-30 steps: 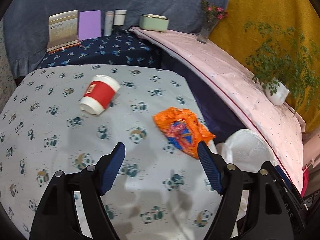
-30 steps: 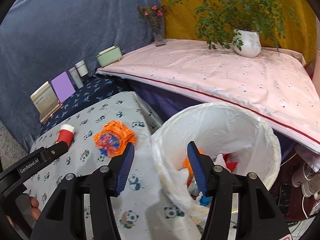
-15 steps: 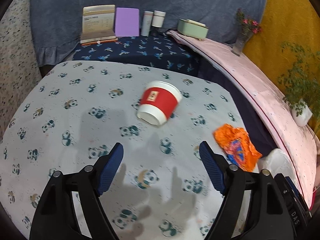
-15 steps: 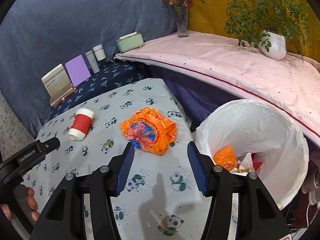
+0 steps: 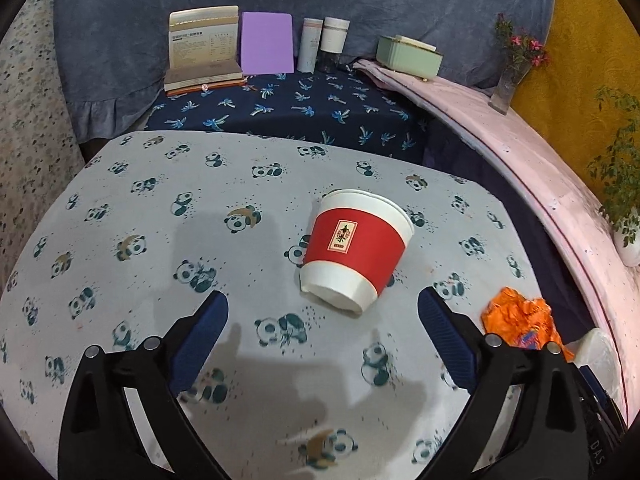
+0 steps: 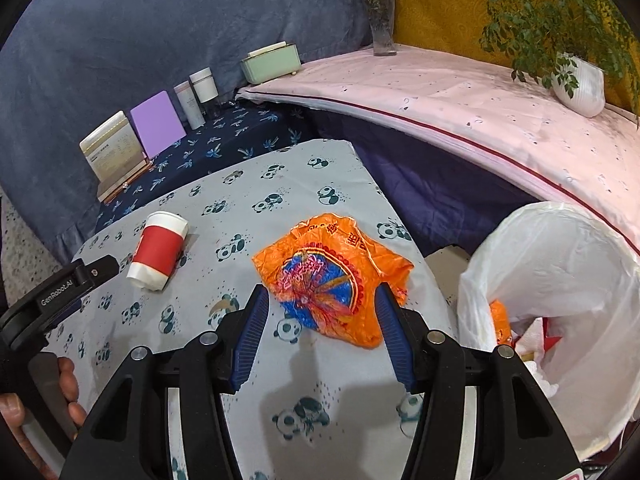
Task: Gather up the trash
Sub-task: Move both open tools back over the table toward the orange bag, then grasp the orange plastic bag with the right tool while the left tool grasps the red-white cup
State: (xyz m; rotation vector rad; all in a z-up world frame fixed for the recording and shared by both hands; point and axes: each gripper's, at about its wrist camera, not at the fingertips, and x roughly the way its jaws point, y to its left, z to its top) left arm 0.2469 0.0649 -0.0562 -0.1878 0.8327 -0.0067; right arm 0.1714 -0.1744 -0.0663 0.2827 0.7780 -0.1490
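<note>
Right wrist view puts the crumpled orange wrapper (image 6: pixel 330 274) straight ahead of your right hand-held gripper (image 6: pixel 320 334), lying flat on the panda-print counter (image 6: pixel 248 200), its near edge already sitting between the two blue fingers (image 6: pixel 250 334), which stand apart and hold nothing. The wrapper spreads wider than it is deep, its long axis running roughly across your line of approach, so a forward and downward move looks like enough to close on its near, bunched part. Just to the right, past the counter's edge, stands the white-lined trash bin (image 6: pixel 560 280), with other rubbish already inside. In the left wrist view, the red-and-white paper cup (image 5: pixel 356 250) lies on its side ahead of your left hand-held gripper (image 5: pixel 322 340), slightly right of centre, base toward you and mouth pointing away, still short of the fingers; that gripper too is apart and empty. The wrapper is your right hand's job, the cup your left's.
</note>
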